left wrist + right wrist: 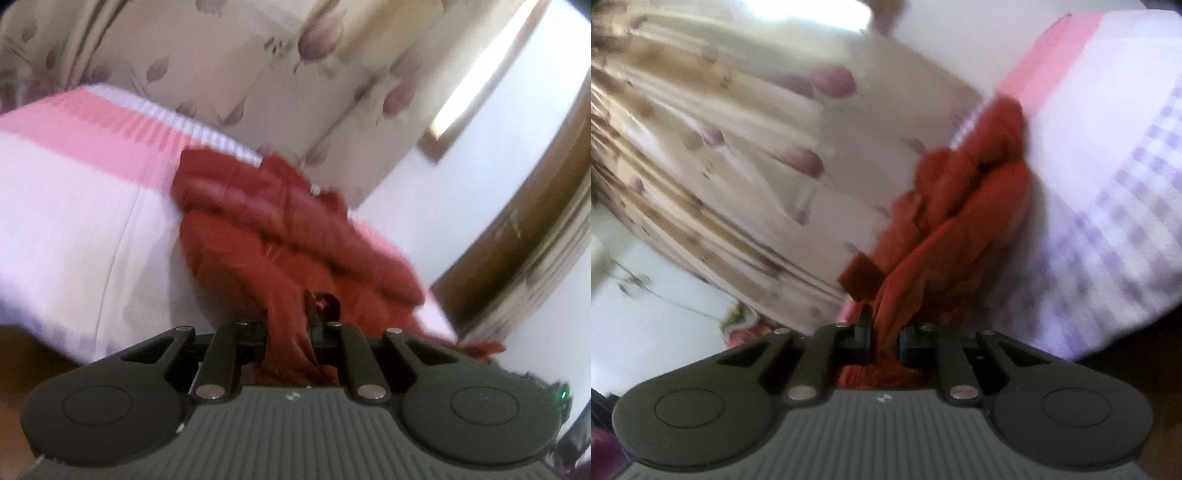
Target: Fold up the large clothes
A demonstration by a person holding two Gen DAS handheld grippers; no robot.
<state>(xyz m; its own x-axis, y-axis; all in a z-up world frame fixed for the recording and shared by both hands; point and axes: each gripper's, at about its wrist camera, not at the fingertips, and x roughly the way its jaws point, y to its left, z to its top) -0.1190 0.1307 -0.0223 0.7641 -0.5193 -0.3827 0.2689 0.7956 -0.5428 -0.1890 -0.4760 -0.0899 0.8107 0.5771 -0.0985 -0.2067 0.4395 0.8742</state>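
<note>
A bed point(74, 229) fills the middle of both wrist views, covered with a sheet in broad pink and white bands that turns to a lilac check point(1126, 206) toward one side; the cloth looks smooth and flat apart from one long crease. Behind the bed hangs a cream curtain point(229, 66) printed with mauve tulip-like flowers and leaves, falling in soft vertical pleats, and beside the curtain a strip of bright window point(480, 70) shows in a brown wooden frame against a pale wall. On the bed, near the edge that faces the curtain, lies the dark red garment point(266, 221), crumpled into thick rolls and folds, with a matt, slightly ribbed weave; part of it spills over the bed's edge. From this heap two pulled strands of the same cloth run back to the tongs. The left gripper point(288, 332) is nearly closed, its black jaws pinching a bunched strip of the garment that rises taut from the bed. The right gripper point(884, 336) is likewise almost closed, gripping another gathered strip beside a small square red flap. Most of the bed away from the garment is bare sheet. Below the bed's near edge a little brown floor shows. Both views are blurred.
</note>
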